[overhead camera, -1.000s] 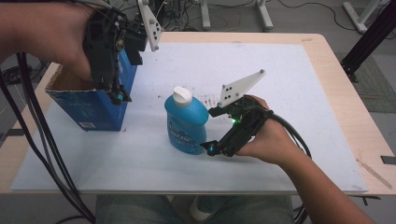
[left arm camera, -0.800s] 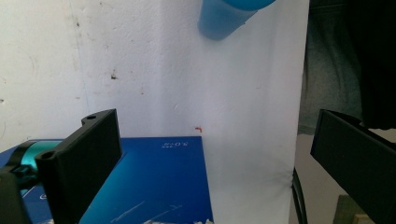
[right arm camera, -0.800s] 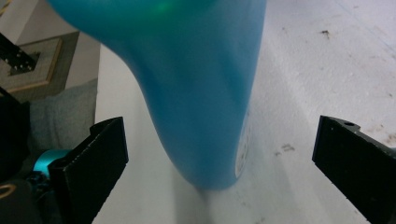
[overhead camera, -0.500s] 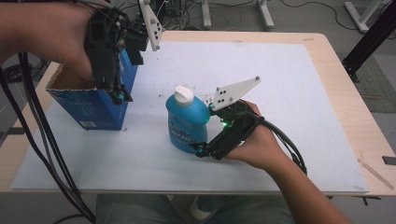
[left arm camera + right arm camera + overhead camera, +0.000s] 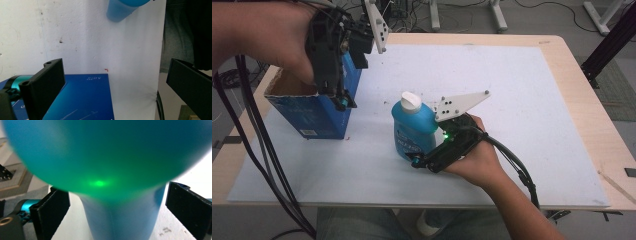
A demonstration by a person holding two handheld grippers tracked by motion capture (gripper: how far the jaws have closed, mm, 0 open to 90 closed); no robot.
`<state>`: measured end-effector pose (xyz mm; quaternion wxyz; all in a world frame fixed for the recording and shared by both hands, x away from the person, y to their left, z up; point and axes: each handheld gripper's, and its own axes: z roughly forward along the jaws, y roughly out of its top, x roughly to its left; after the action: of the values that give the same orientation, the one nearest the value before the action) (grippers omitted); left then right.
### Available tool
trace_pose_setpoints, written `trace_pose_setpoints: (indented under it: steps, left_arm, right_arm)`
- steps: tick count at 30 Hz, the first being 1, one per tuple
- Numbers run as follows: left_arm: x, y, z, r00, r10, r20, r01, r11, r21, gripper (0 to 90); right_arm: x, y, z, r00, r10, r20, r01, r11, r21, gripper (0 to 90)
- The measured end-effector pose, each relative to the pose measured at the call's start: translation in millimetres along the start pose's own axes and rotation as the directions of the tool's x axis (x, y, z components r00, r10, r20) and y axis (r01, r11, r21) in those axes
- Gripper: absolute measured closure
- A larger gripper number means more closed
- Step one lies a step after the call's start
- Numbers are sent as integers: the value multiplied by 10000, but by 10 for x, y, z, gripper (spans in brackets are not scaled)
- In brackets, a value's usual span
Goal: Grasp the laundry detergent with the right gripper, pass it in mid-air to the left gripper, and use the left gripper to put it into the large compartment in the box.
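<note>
1. At the far left I'm holding the left gripper (image 5: 343, 97) over the open-topped blue cardboard box (image 5: 314, 114), at its right-hand wall. In the left gripper view its black jaws are standing wide apart with nothing between them, the box's blue panel (image 5: 82, 100) just below.

2. In the middle, the blue plastic bottle with the white flip cap (image 5: 412, 129) is standing upright on the white sheet (image 5: 522, 100) that covers the wooden table (image 5: 607, 150), well apart from the box. Its long axis is running straight up.

3. At the right, I'm bringing the right gripper (image 5: 424, 161) in low and level from the bottle's right side. Its jaws have just been closing a little, and in the right gripper view the bottle's body (image 5: 122, 215) is sitting between them with gaps on both sides, so the pads aren't pressing yet.

4. My judgement: the right hand is clearly the nearer one, and the bottle's upright axis is crossing the jaw line squarely, so the squeeze should land on its lower body.
</note>
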<state>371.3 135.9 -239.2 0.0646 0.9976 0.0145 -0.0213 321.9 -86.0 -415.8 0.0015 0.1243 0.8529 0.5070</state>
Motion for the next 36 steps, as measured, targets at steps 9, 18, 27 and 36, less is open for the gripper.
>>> trace_pose_setpoints:
  steps: [9,18,27,36]
  left_arm:
    - [3,-1,-7,10000,-13,-14,13,10000,59,18]
    - [17,6,-16,10000,-28,-13,28,10000,69,18]
    - [24,11,-8,10000,-20,0,20,10000,72,18]
    - [35,2,-3,10000,-90,-7,90,9999,110,18]
  right_arm:
    - [21,-13,4,9992,-105,386,128,9982,-591,133]
    - [19,-30,42,9983,-172,548,215,9968,-776,178]
    - [27,-39,54,9973,-78,734,145,9956,-921,200]
    - [22,-48,79,9970,-132,764,219,9932,-1147,249]
